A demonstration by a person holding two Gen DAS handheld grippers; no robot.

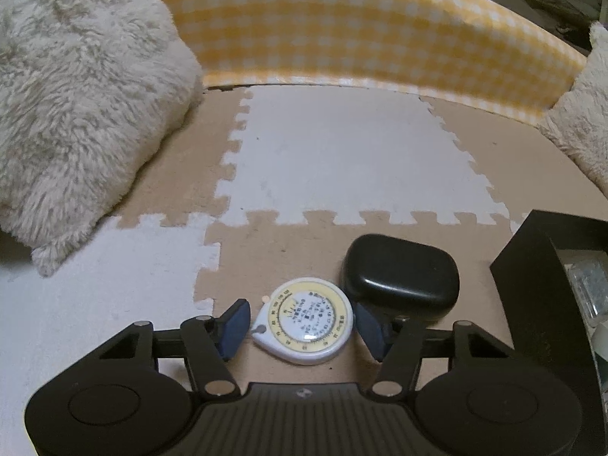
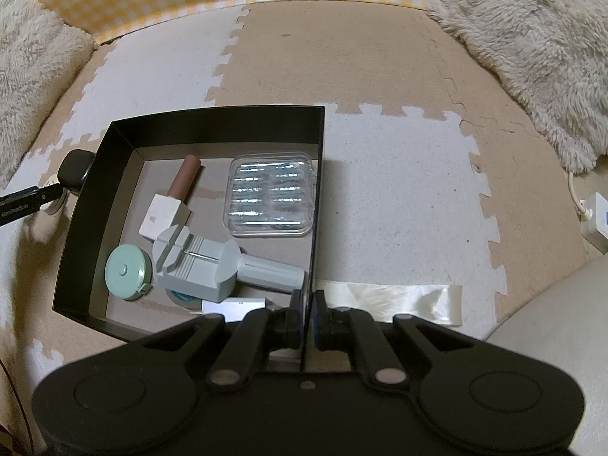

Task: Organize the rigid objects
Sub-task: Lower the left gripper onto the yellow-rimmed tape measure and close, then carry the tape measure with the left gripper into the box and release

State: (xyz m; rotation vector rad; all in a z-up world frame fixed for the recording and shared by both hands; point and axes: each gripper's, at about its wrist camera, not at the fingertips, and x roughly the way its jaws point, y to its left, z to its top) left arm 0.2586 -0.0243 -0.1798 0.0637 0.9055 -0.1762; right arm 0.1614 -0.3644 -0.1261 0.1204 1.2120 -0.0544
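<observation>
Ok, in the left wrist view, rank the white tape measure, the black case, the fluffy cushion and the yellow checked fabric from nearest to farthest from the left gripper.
From the left gripper:
1. White tape measure, right between the fingers.
2. Black case, just beyond it, to the right.
3. Fluffy cushion, far left.
4. Yellow checked fabric, along the back.

free: foam mat (image 1: 342,152) ahead | blocked: black case (image 1: 401,277), box wall (image 1: 532,304) right

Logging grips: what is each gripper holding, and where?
Right gripper: black box, by its near wall. Left gripper: nothing yet; its fingers straddle the tape measure.
</observation>
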